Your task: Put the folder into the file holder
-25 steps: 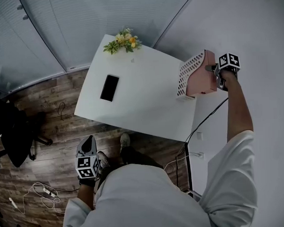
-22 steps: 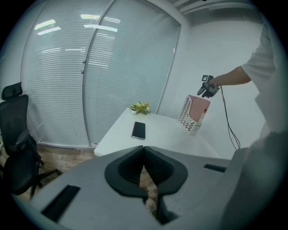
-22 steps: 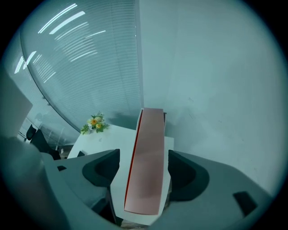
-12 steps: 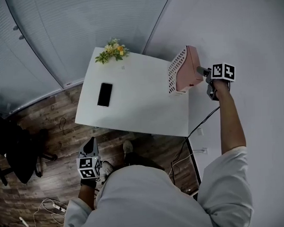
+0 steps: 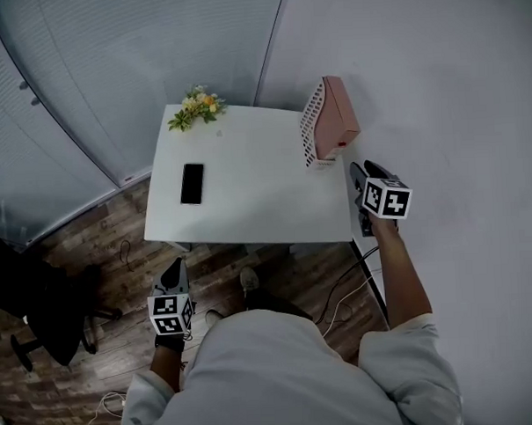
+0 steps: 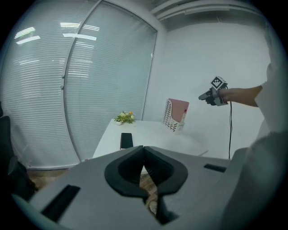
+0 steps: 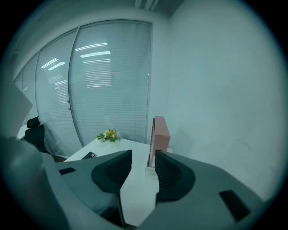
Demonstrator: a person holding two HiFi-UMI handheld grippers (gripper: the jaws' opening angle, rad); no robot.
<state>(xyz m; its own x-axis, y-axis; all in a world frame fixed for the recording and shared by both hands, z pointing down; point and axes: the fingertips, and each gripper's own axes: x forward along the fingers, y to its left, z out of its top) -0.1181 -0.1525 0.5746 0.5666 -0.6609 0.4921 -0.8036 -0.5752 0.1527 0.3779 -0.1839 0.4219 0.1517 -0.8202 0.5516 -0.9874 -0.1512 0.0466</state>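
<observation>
Both grippers hold nothing. The flat pink folder [image 5: 339,116] stands upright inside the white perforated file holder [image 5: 312,126], so the task looks done and the next move is probably just to draw back. The right gripper [image 5: 363,169], near the holder, has its jaws partly apart; they have just been closing on nothing. The left gripper [image 5: 173,271], well away from the holder, has its jaws together. The holder sits on a white rectangular table [image 5: 248,199] against a plain wall, above a wood floor [image 5: 92,259].
</observation>
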